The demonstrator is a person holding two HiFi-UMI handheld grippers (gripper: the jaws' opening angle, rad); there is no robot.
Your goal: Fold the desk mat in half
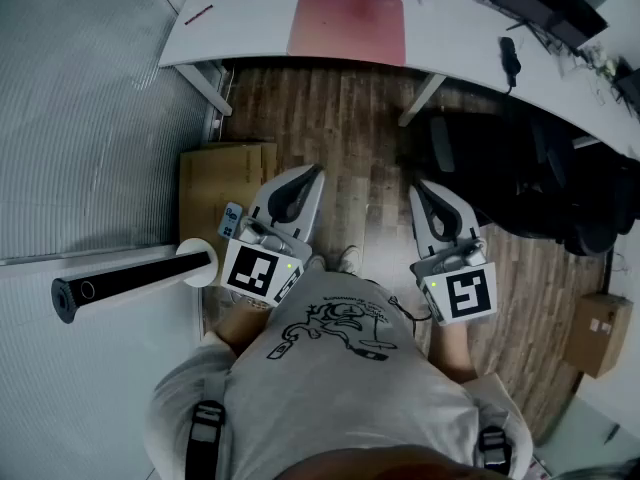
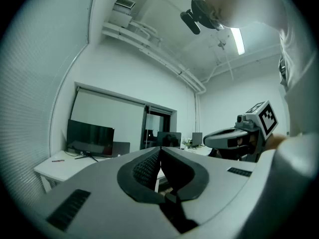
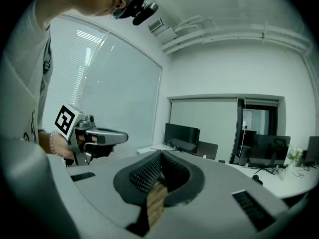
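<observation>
Head view: the left gripper (image 1: 312, 174) and right gripper (image 1: 420, 188), both closed on nothing, are well apart from the red desk mat (image 1: 347, 26), which lies flat on the counter (image 1: 245, 23).

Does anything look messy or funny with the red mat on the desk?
Nothing stands out. The red rectangular desk mat lies flat and unfolded on the white desk, not crumpled. The left gripper and right gripper are both shut, empty, well short of it.
</observation>
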